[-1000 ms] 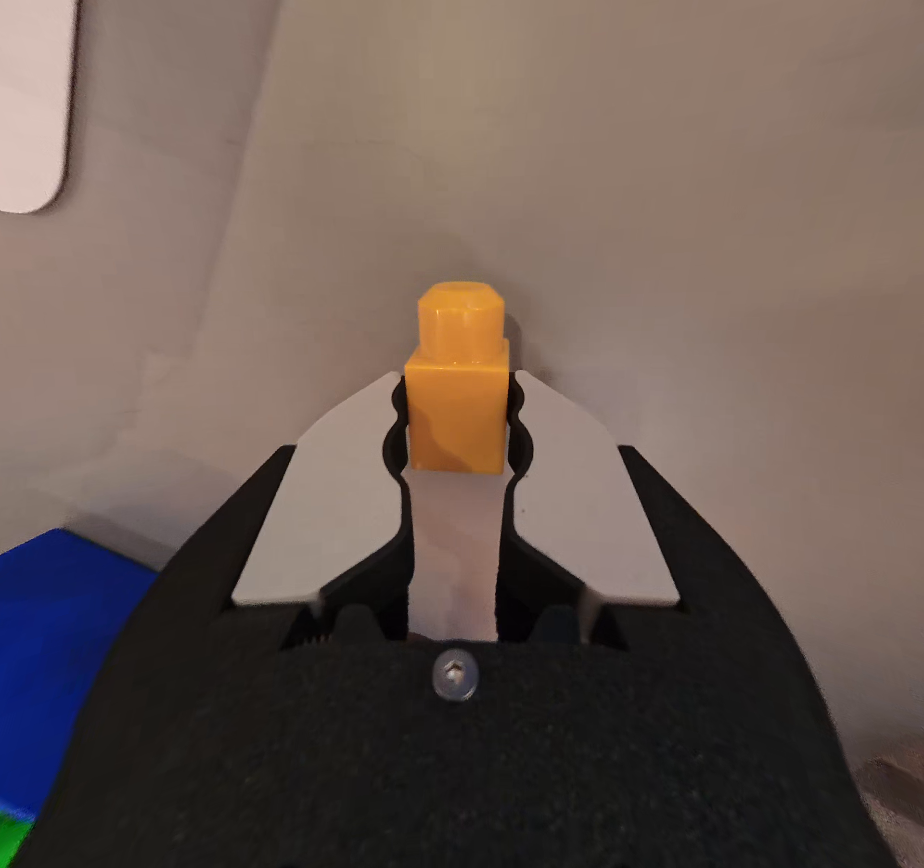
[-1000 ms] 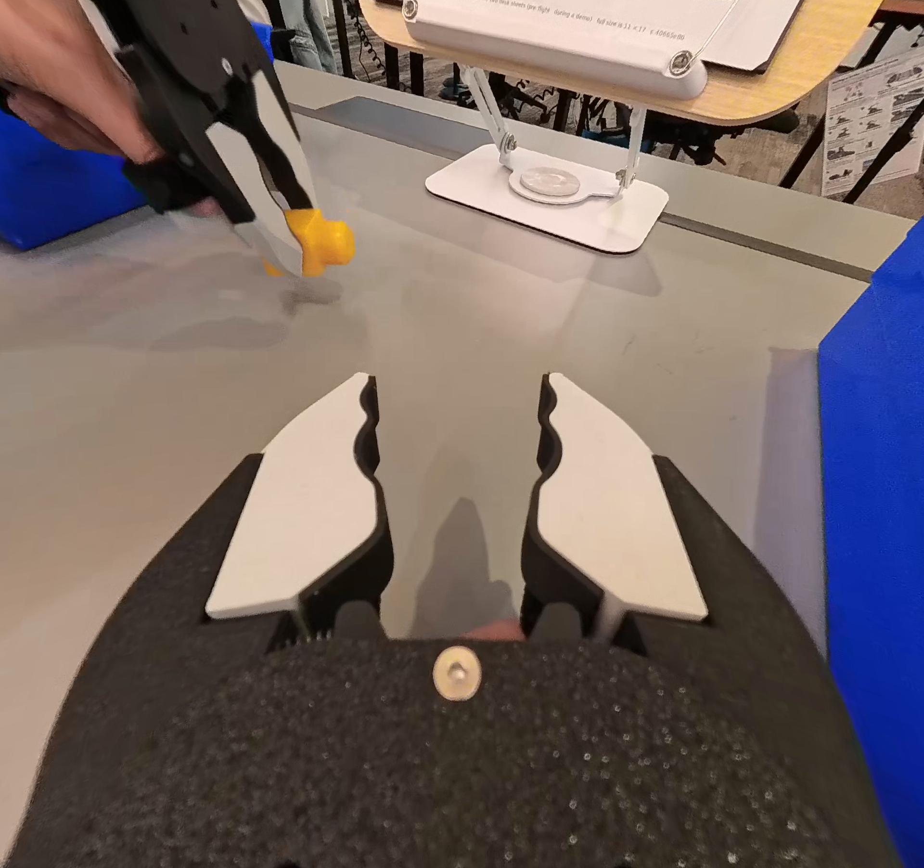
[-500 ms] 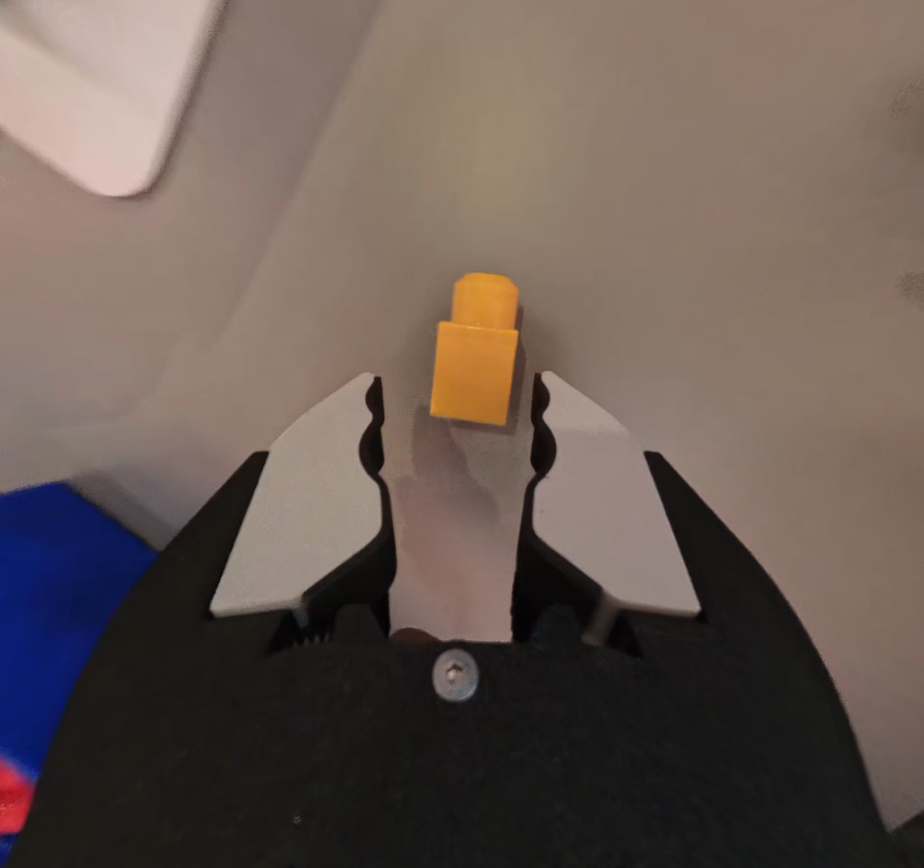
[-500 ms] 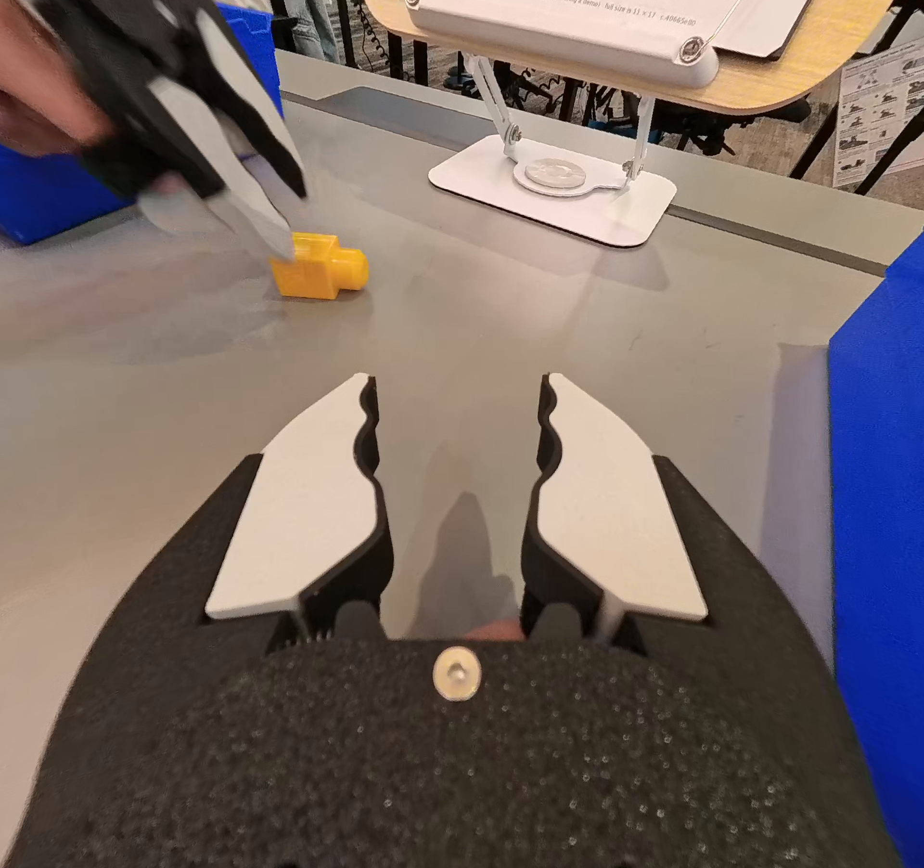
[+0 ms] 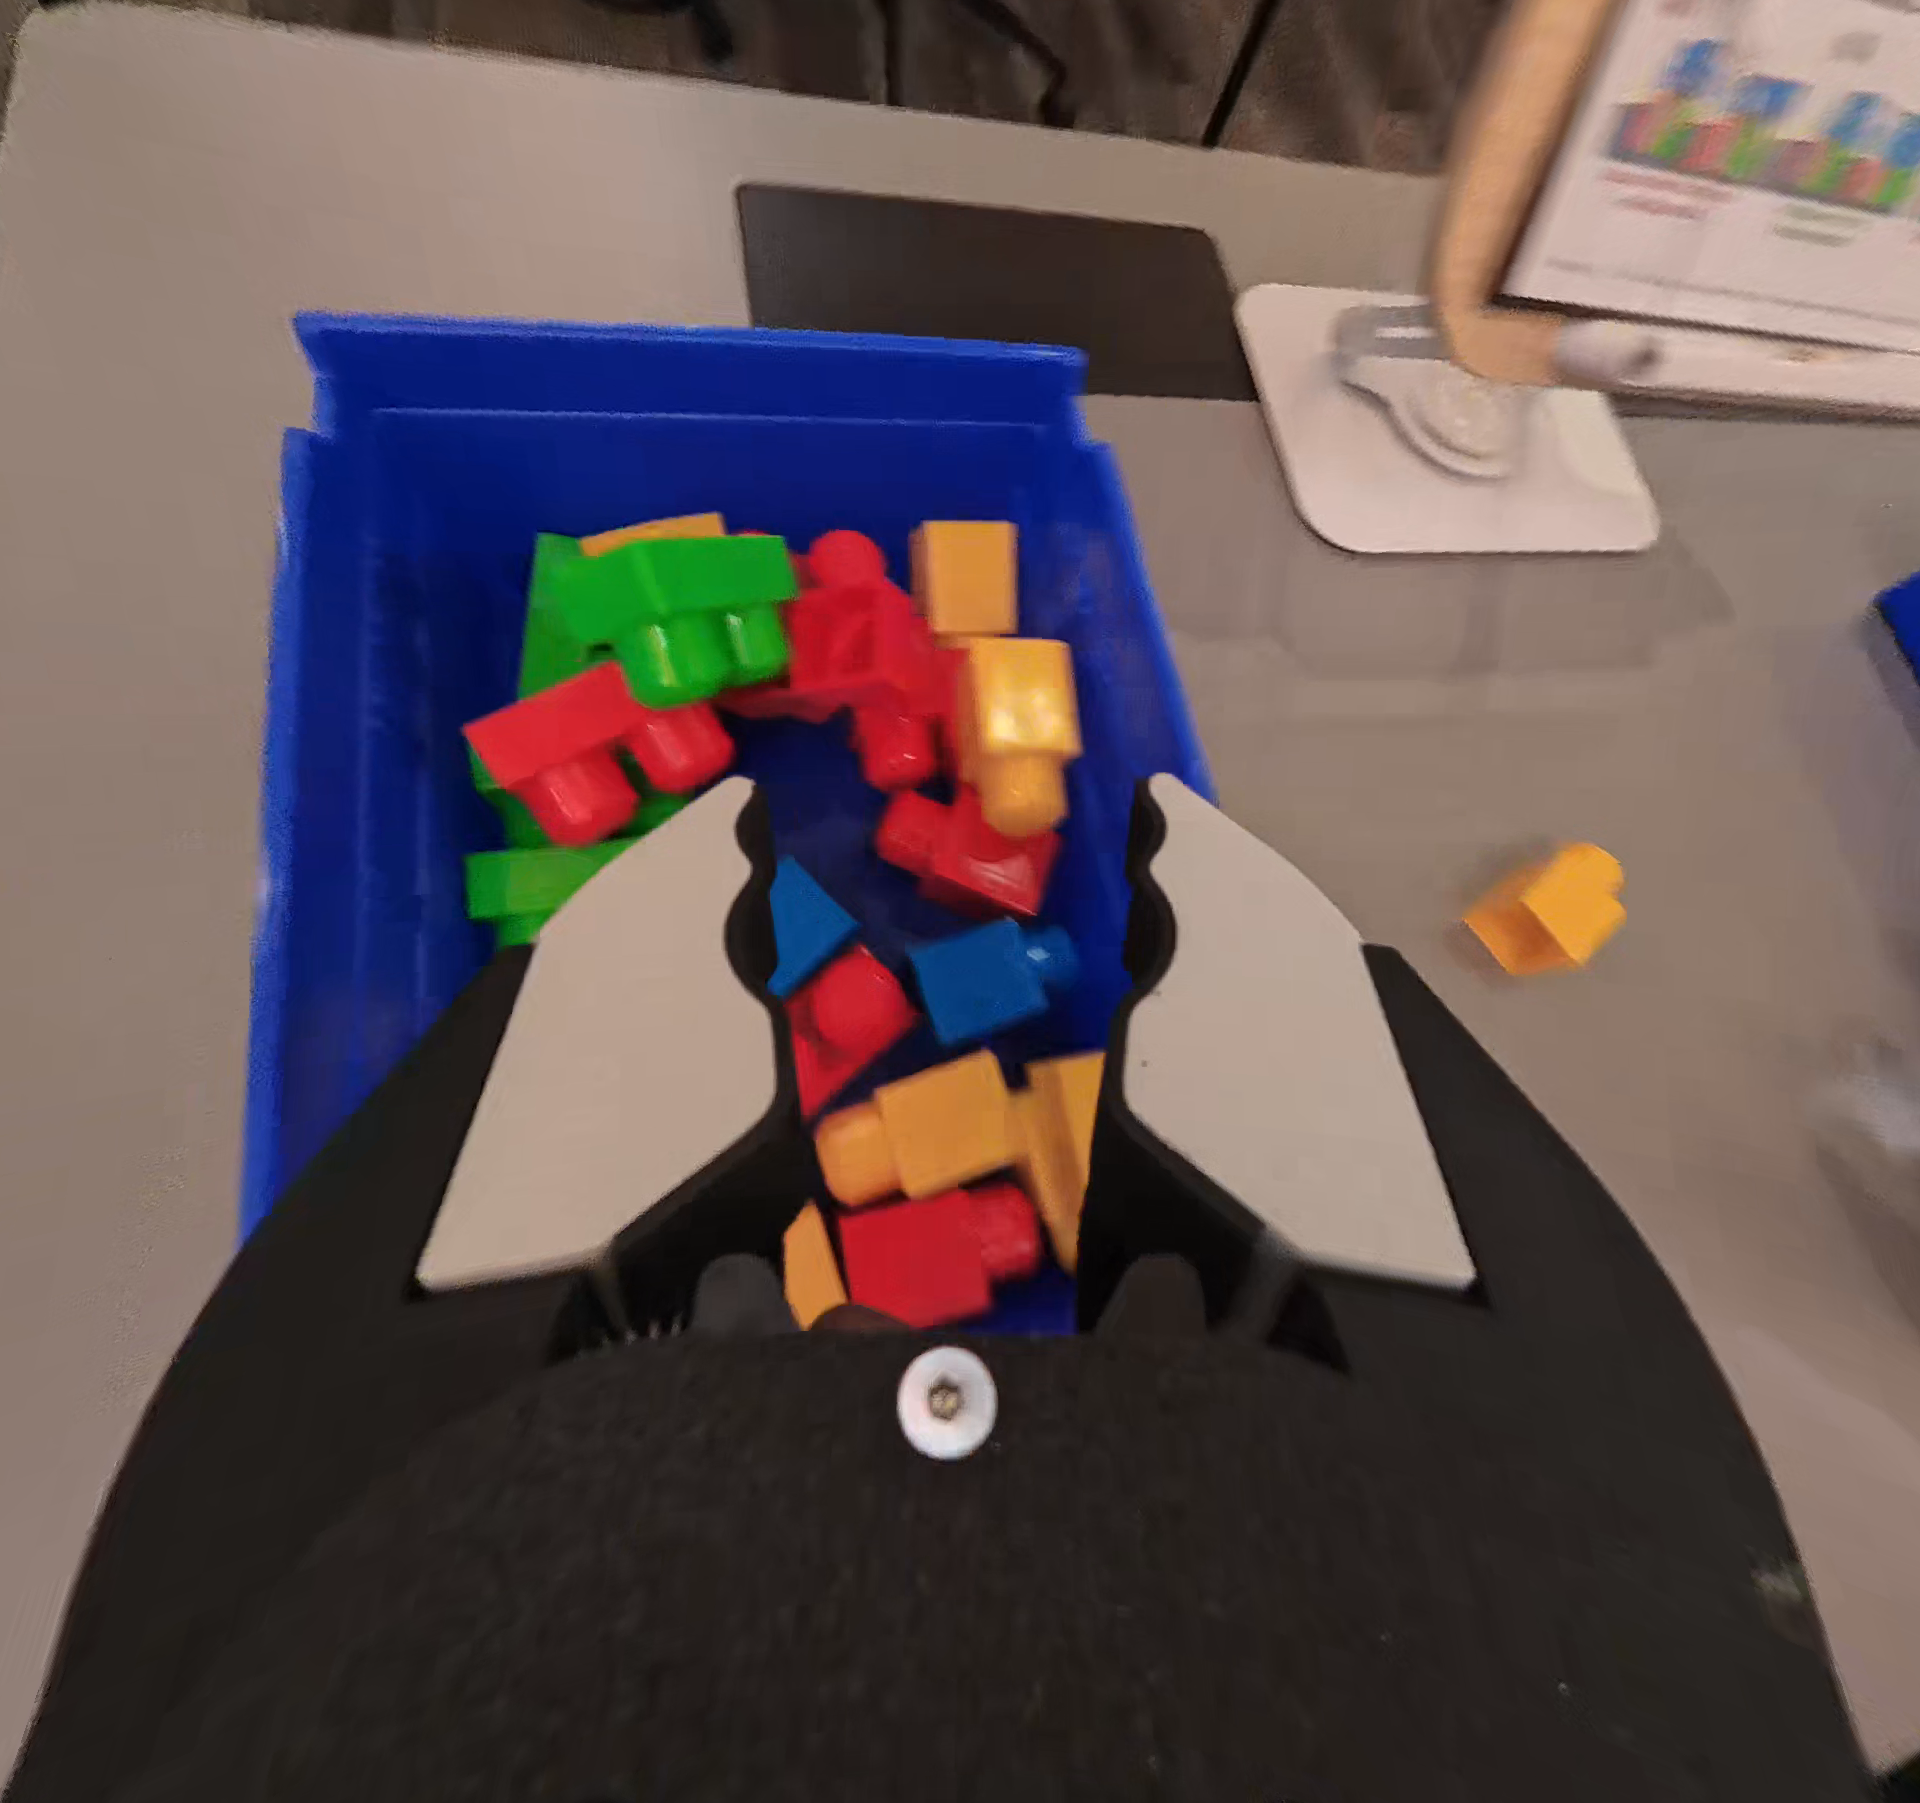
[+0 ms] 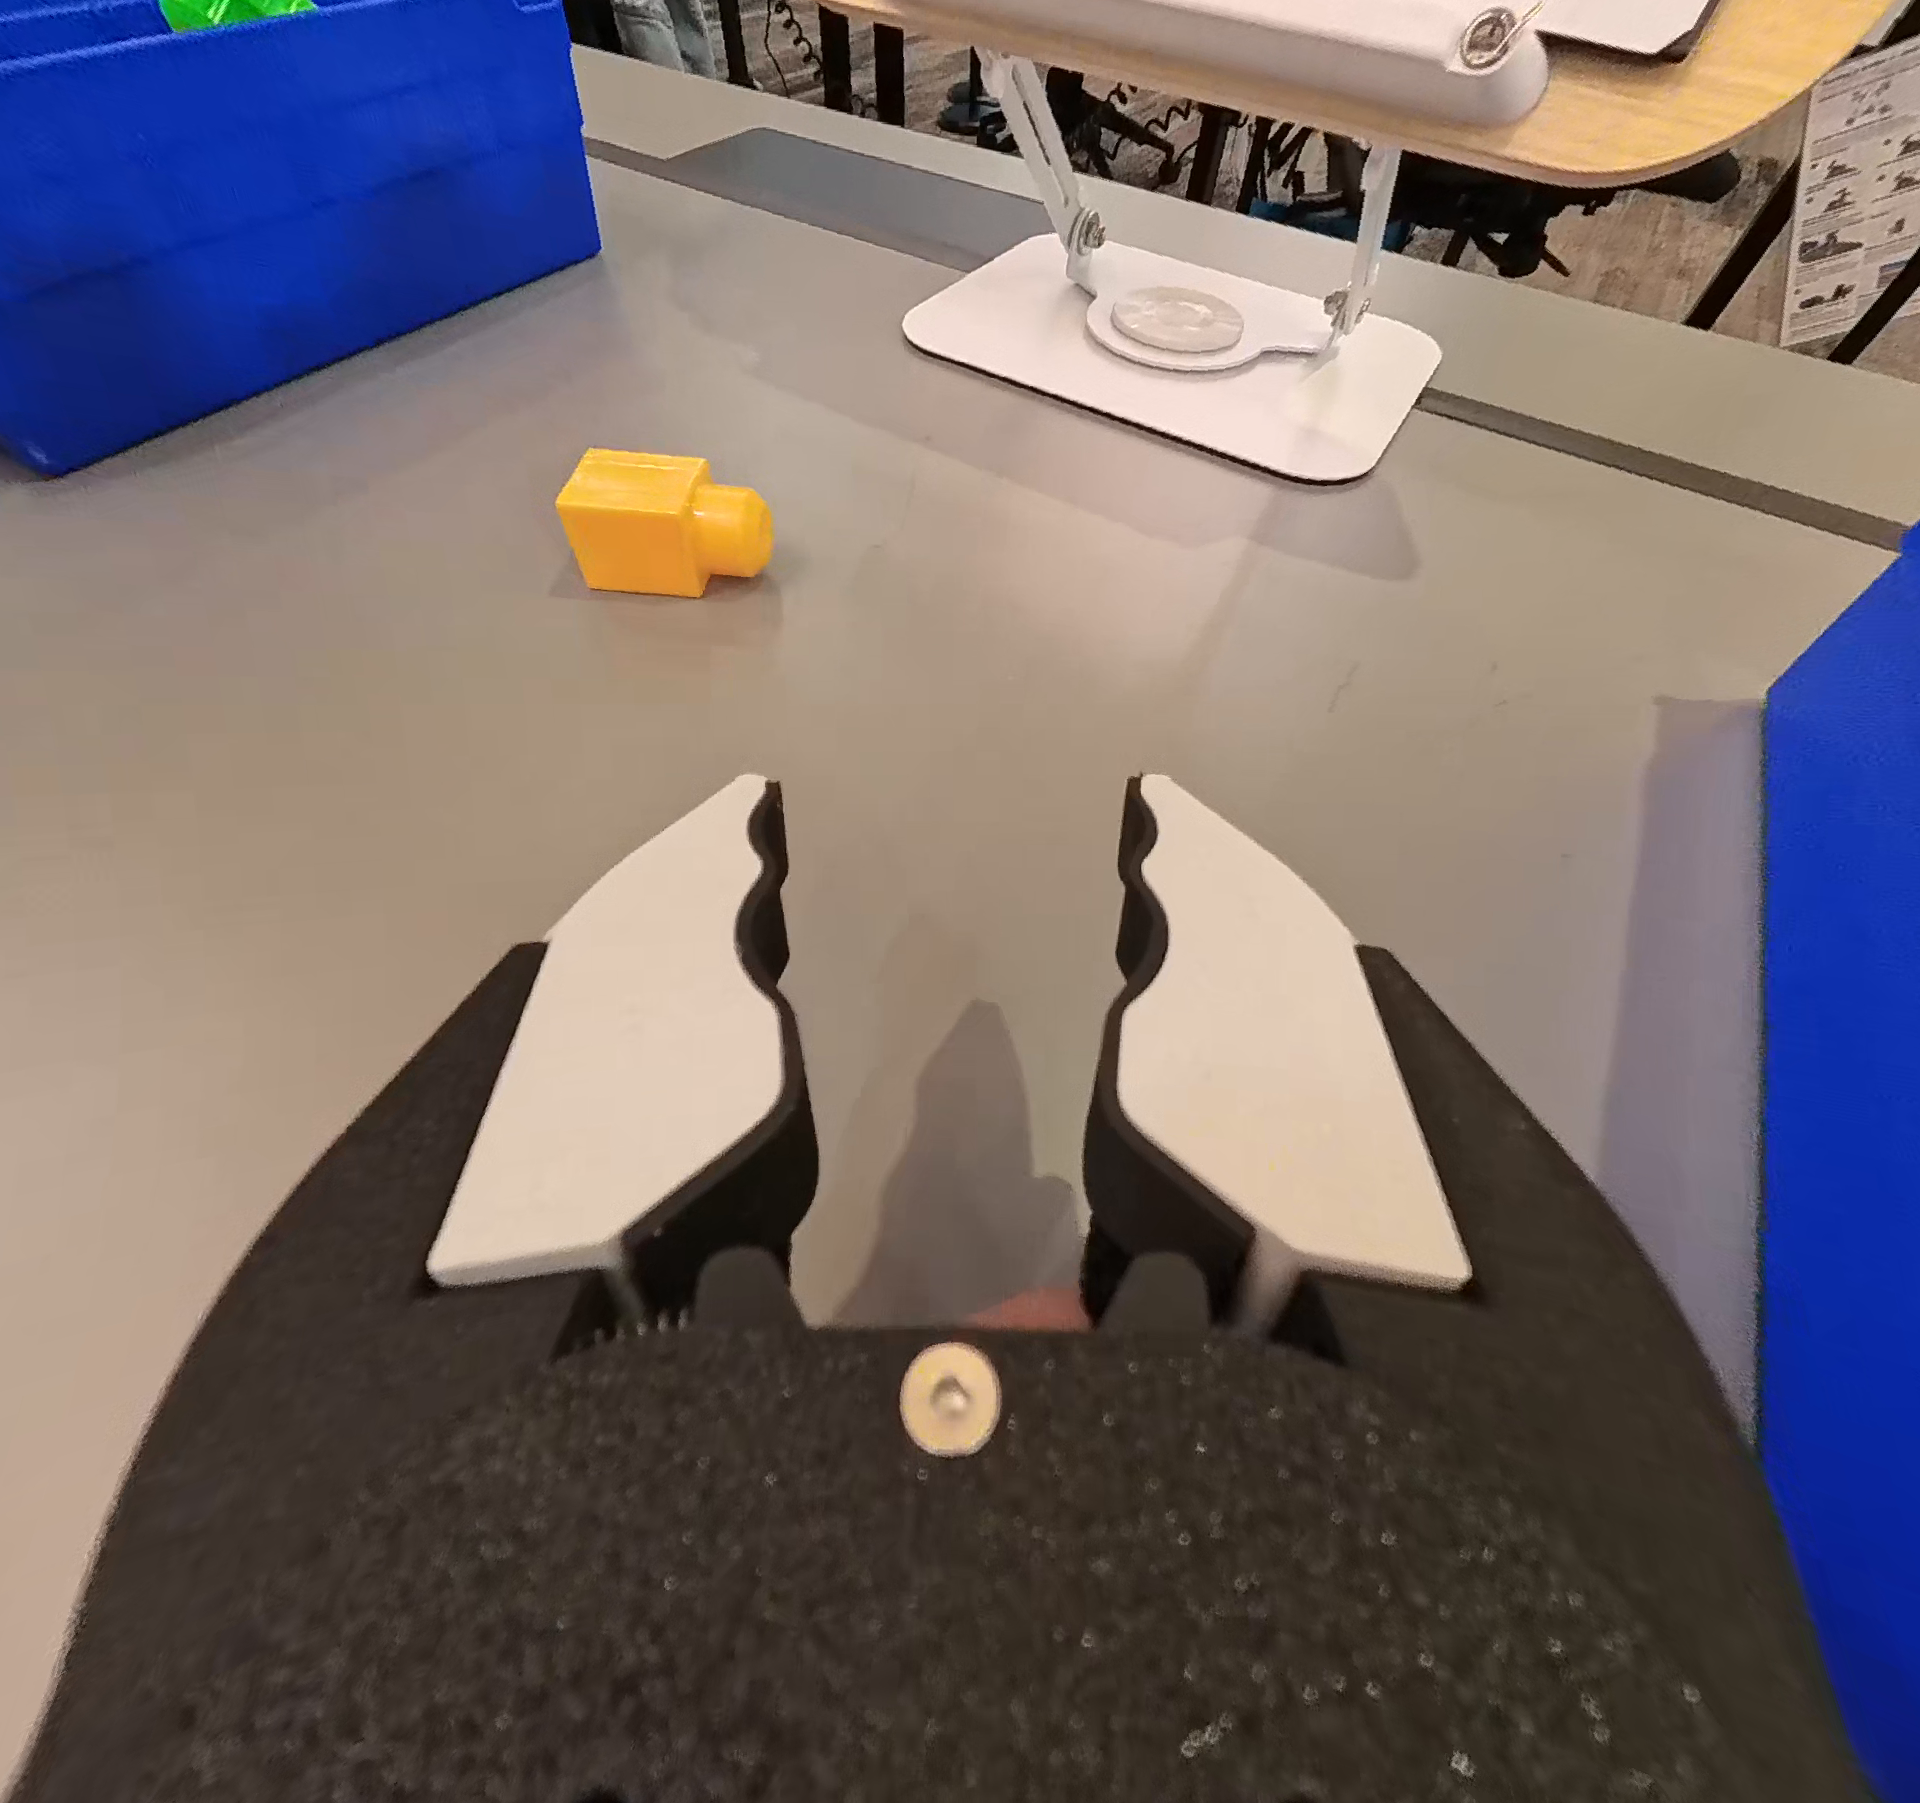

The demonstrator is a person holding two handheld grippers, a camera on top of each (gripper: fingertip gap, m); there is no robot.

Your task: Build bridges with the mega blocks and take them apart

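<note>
Released now, the orange block [image 6: 662, 538] lies on its side on the grey table [image 6: 312, 766], and the left gripper [image 5: 940, 797] hovers wide-jawed over the blue bin [image 5: 343, 714] at its ten o'clock. Right gripper [image 6: 951, 787] hangs wide, empty.

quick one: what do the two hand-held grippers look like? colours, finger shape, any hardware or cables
Both match. Left hand-held gripper and right hand-held gripper: black, grainy, rounded body; two light grey, blade-shaped fingers tapering to the tips, with black wavy inner pads; one silver hex screw centred on the body. No cables, markings or sleeves in view.
</note>
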